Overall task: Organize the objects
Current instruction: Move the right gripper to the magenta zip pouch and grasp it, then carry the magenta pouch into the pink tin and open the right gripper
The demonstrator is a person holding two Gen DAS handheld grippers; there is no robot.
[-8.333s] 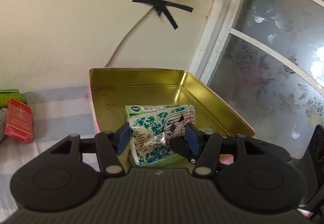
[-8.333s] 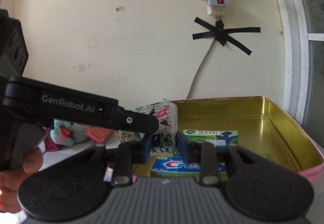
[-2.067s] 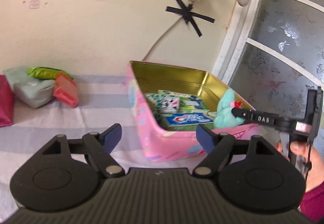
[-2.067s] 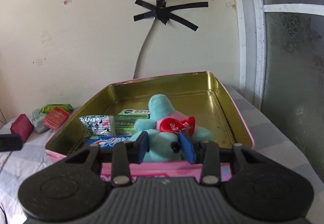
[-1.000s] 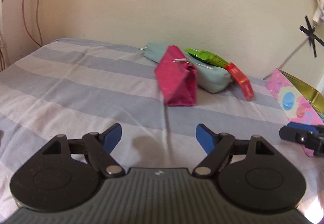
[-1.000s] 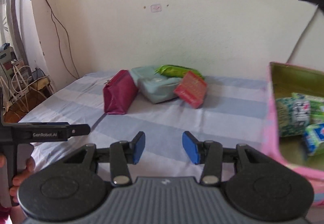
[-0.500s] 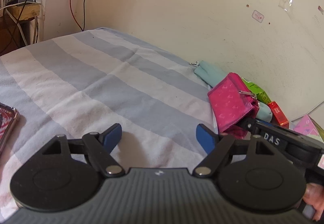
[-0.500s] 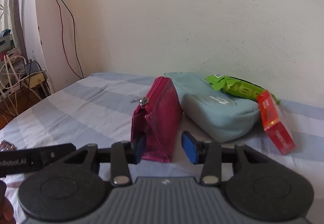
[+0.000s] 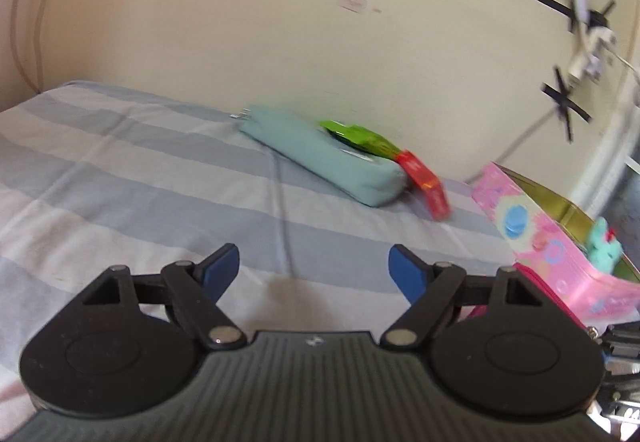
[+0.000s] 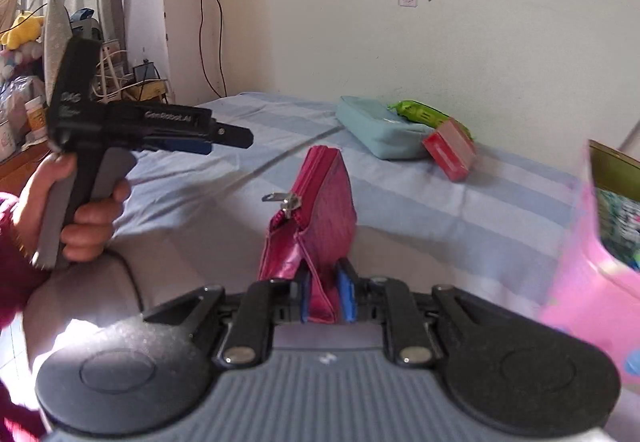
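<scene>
My right gripper (image 10: 326,294) is shut on a magenta zip pouch (image 10: 320,218) and holds it above the striped bed sheet. My left gripper (image 9: 314,270) is open and empty over the sheet; in the right wrist view it (image 10: 224,138) hangs at the left, held by a hand. A pink tin box (image 9: 560,254) with a gold inside stands at the right, with a teal plush toy (image 9: 606,248) in it. The box edge also shows in the right wrist view (image 10: 584,262). A strip of the magenta pouch (image 9: 548,294) shows by the box.
A light blue pouch (image 9: 320,158), a green packet (image 9: 356,136) and a red box (image 9: 426,184) lie together by the wall. They also show in the right wrist view: pouch (image 10: 380,128), packet (image 10: 424,112), red box (image 10: 450,150). Cluttered shelves (image 10: 24,82) stand far left.
My right gripper has closed on the magenta pouch, lifted it off the sheet and carried it toward the pink box. My left gripper has swung back to the right.
</scene>
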